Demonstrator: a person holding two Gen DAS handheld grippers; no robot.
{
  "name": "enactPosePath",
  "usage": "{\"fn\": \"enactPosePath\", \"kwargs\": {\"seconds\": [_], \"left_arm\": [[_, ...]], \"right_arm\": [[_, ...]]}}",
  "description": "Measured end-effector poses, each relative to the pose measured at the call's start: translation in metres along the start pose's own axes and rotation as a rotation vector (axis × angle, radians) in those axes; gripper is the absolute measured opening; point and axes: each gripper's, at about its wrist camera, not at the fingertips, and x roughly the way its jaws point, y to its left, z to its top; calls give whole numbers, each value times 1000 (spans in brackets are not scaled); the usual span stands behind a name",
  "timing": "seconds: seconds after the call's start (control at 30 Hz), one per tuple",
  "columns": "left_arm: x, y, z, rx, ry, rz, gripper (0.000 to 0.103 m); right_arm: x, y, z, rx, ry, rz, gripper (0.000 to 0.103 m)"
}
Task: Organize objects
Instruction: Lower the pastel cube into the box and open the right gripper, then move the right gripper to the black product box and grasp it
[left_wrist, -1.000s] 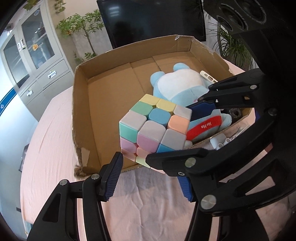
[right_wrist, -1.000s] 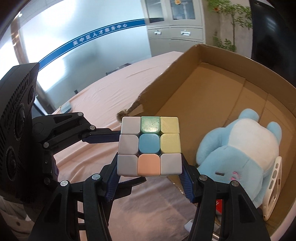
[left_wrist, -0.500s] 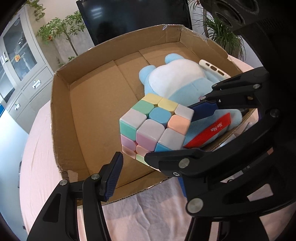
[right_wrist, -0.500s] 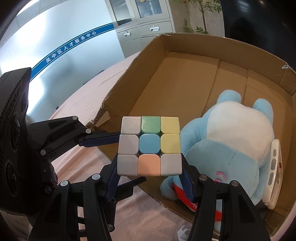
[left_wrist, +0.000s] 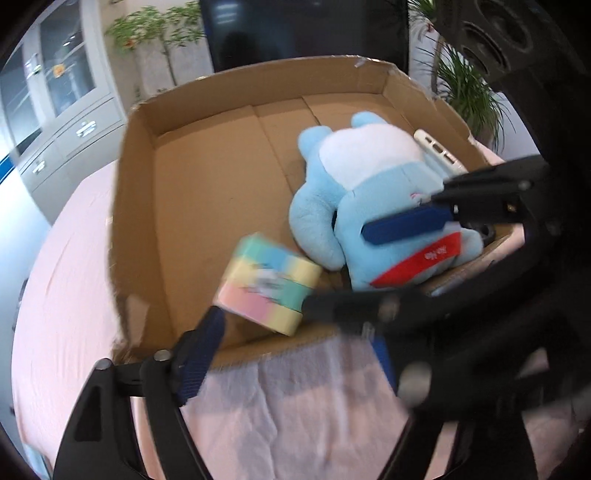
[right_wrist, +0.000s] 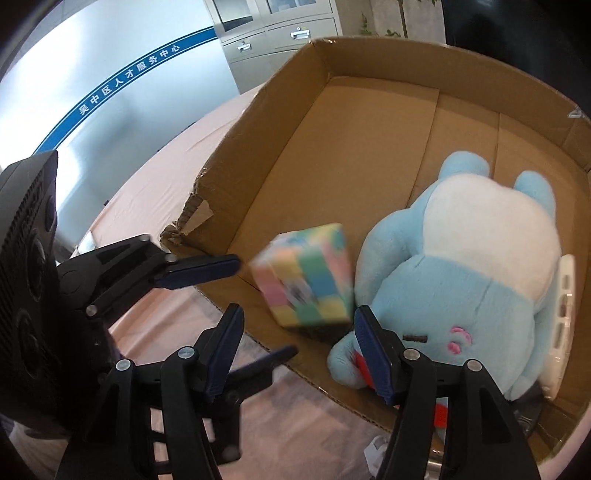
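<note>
The pastel puzzle cube (right_wrist: 308, 277) is blurred and tilted, free of both grippers, inside the cardboard box (right_wrist: 325, 66) just beyond the near wall. It sits ahead of the right gripper (right_wrist: 297, 347), slightly past its fingertips and between their lines, with no pad touching it. Whether it rests on the box floor or is still in the air cannot be told. The right gripper's jaws have just been opening and stand apart, nothing between them.

In the left wrist view the cube (left_wrist: 269, 282) lies just beyond the left gripper (left_wrist: 295, 343), whose jaws have also just been opening; they stand wide apart and hold nothing.

Just right of the cube a light-blue and white plush toy (right_wrist: 476, 273) lies on its back, nearly touching it, with pink stitching on its face. A red band (left_wrist: 421, 262) with small white lettering, too blurred to read, crosses the toy's lower side. A white phone case (left_wrist: 439, 153) leans along the box's right wall behind the toy.

Left of the cube the box floor is bare cardboard, open up to the far and left walls. The near left corner (right_wrist: 192, 218) is torn. The box stands on a pink tablecloth (left_wrist: 62, 280). A blue wall stripe (right_wrist: 125, 74) carries white Chinese characters; grey cabinets (right_wrist: 280, 37) stand behind.
</note>
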Motion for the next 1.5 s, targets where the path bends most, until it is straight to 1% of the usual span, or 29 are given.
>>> {"fn": "enactPosePath", "kwargs": {"seconds": [0.03, 0.13, 0.2, 0.23, 0.27, 0.33, 0.37, 0.4, 0.47, 0.5, 0.6, 0.67, 0.73, 0.77, 0.83, 0.87, 0.9, 0.97, 1.1, 1.13, 1.17, 1.23, 1.27, 1.33, 1.37, 1.4, 1.43, 1.47, 1.5], "left_arm": [[-11, 0, -6, -16, -7, 5, 79], [-39, 6, -25, -88, -29, 22, 81], [-61, 11, -45, -168, -46, 38, 82], [-69, 14, -54, -212, -56, 37, 82], [-78, 17, -65, -271, -68, 28, 82], [-92, 21, -84, -373, -96, -21, 82], [-95, 21, -91, -406, -94, -37, 82], [-98, 19, -97, -422, -83, -48, 82], [-102, 18, -104, -437, -65, -68, 82], [-104, 17, -106, -443, -67, -82, 82], [-103, 10, -104, -451, -92, -139, 82], [-92, 1, -97, -455, -87, -162, 82], [-84, -9, -94, -469, -73, -191, 82], [-77, -14, -93, -478, -62, -221, 82], [-71, -23, -93, -480, -47, -258, 82], [-72, -27, -95, -479, -48, -267, 82], [-73, -31, -98, -476, -51, -278, 82], [-78, -37, -107, -463, -57, -293, 82], [-90, -42, -125, -432, -78, -334, 82], [-91, -42, -127, -429, -87, -342, 82], [-92, -42, -127, -427, -93, -346, 82], [-87, -41, -120, -434, -80, -348, 82], [-84, -41, -116, -441, -69, -351, 82], [-81, -42, -111, -445, -53, -357, 82], [-79, -43, -110, -452, -43, -350, 82], [-77, -43, -111, -458, -36, -347, 82], [-76, -42, -114, -467, -30, -354, 82], [-74, -41, -118, -472, -26, -361, 82], [-74, -39, -124, -482, -18, -366, 82]], "right_arm": [[-6, 2, 0, -4, -12, -3, 62], [-30, 8, -2, -10, -67, 0, 71], [-50, 10, -4, -7, -114, -23, 76], [-53, 8, 3, -3, -129, -29, 78], [-65, 10, 2, -1, -153, -41, 81], [-84, 14, 0, -9, -191, -59, 82], [-93, 14, 2, -13, -213, -61, 85], [-102, 15, 1, -11, -237, -61, 94], [-117, 12, -11, 8, -278, -101, 103], [-121, 9, -21, 4, -273, -147, 103], [-129, -6, -50, -11, -228, -235, 103], [-136, -26, -75, 39, -229, -302, 103], [-140, -49, -97, 110, -219, -326, 103], [-137, -60, -108, 138, -213, -317, 101], [-129, -83, -124, 189, -192, -258, 88], [-126, -89, -129, 210, -180, -230, 78], [-121, -93, -138, 225, -160, -178, 73], [-118, -84, -158, 179, -125, -78, 73], [-119, -35, -215, -52, -23, 148, 73], [-119, -28, -224, -72, -15, 147, 74], [-119, -21, -233, -77, -11, 124, 74], [-119, -22, -240, -10, -19, 66, 74], [-121, -26, -238, 41, -41, 39, 74], [-131, -41, -228, 136, -128, -11, 74], [-140, -49, -218, 179, -187, -63, 78], [-146, -55, -210, 200, -221, -99, 91], [-150, -60, -201, 208, -253, -113, 98], [-152, -64, -192, 201, -283, -105, 103], [-153, -67, -182, 178, -306, -85, 103]]}}
